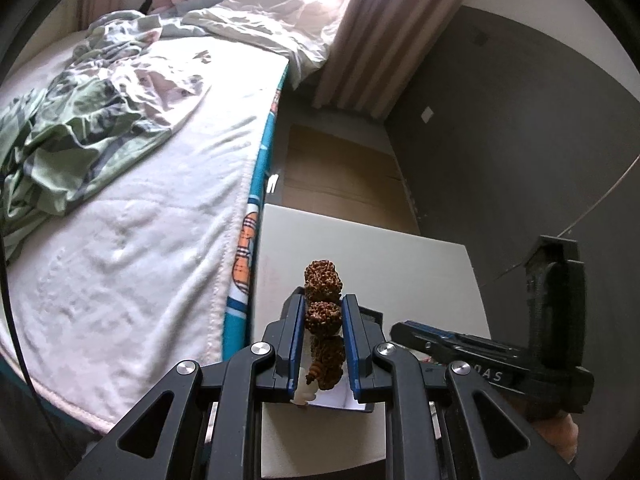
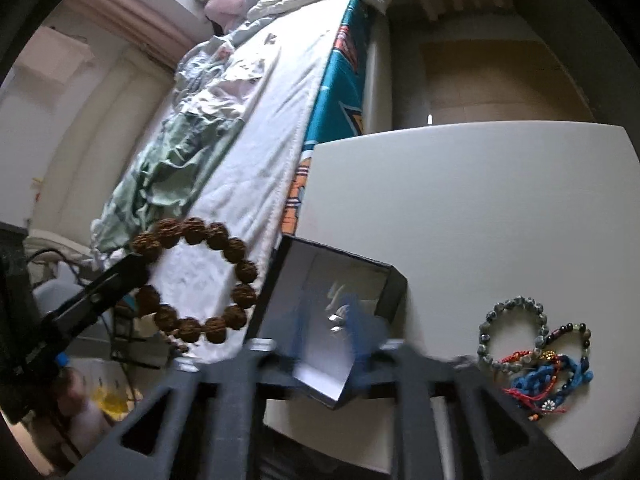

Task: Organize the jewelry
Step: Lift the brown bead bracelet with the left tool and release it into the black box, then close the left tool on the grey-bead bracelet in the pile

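The left gripper (image 1: 323, 312) is clamped on a brown bead bracelet (image 2: 196, 280), held in the air past the table's left edge, over the bed (image 2: 256, 168). An open black box (image 2: 332, 312) sits at the table's (image 2: 480, 208) near left corner. The right gripper (image 2: 324, 344) is blurred; I cannot tell its jaws' state. More bracelets (image 2: 536, 344) lie near the right edge.

Bed (image 1: 160, 208) along left side, white blanket, crumpled green-patterned sheet (image 1: 72, 128), teal cartoon-print cover (image 1: 256, 184) on side edge. Pink-striped curtain (image 1: 384, 36) at far end (daylight falling over bedding there). Dark grey wall (image 1: 500, 120) on right. Wood-tone floor (image 1: 340, 168) beyond white counter (image 2: 480, 208).
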`<move>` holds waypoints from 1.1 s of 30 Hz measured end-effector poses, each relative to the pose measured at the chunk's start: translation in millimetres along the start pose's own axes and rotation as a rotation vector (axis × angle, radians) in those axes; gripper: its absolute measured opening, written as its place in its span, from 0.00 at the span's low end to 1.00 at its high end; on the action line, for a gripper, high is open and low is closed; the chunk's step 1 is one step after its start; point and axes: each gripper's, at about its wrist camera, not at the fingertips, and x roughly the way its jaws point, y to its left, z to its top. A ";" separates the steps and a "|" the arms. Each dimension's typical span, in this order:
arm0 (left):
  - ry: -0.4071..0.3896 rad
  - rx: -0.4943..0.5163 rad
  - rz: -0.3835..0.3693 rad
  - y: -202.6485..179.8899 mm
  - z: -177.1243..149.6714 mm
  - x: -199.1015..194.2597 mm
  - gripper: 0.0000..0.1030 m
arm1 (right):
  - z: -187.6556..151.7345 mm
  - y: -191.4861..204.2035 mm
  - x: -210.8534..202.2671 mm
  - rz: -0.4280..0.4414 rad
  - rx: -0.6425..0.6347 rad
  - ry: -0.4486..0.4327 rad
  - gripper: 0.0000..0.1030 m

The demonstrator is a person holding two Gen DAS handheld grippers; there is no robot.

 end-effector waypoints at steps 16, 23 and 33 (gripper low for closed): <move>0.087 0.035 -0.103 -21.9 -11.5 30.1 0.19 | -11.9 -53.0 -40.7 -0.078 0.117 -0.077 0.46; 0.136 0.030 -0.021 -20.6 -14.6 55.9 0.54 | -23.3 -79.3 -60.6 -0.104 0.168 -0.111 0.46; 0.169 0.027 -0.054 -31.4 -16.7 68.1 0.63 | -42.3 -117.9 -82.5 -0.144 0.237 -0.133 0.46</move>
